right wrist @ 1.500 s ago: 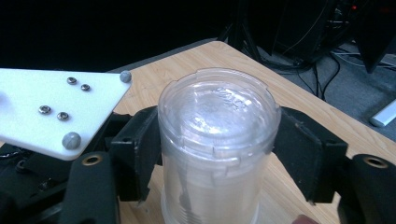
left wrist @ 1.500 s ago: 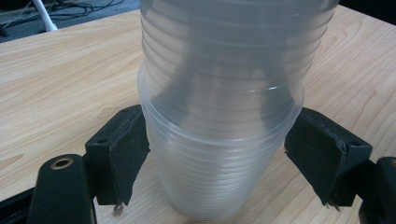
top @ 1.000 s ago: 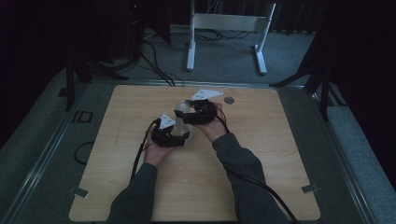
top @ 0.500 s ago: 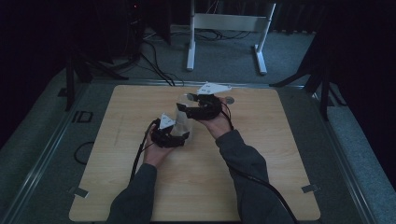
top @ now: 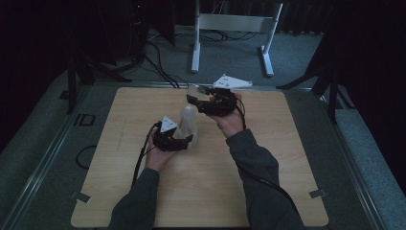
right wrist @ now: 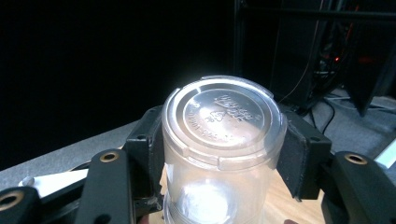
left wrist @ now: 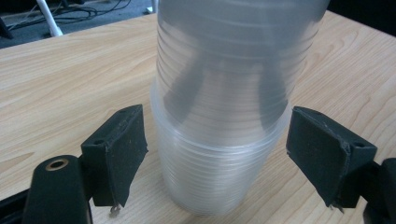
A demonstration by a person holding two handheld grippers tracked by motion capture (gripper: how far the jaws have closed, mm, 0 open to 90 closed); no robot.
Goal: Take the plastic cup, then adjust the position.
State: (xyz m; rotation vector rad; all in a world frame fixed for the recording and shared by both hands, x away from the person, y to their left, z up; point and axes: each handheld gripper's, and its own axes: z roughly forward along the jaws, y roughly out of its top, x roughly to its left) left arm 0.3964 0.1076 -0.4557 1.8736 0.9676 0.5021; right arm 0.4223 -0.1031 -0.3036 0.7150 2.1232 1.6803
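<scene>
Since a second ago the right gripper (top: 194,96) has lifted away, jaws clamped on one clear cup (right wrist: 223,140) held upside down above the wooden surface (top: 268,158). Below it, the stack of cups (left wrist: 224,135) stands upside down between the left gripper (top: 187,139)'s jaws, which have just eased apart, pads off it.

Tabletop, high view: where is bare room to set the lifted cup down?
Bare wood lies left of the left gripper and right of the right gripper, holding the lifted cup. The table is crowded mid-table around the cup stack.
</scene>
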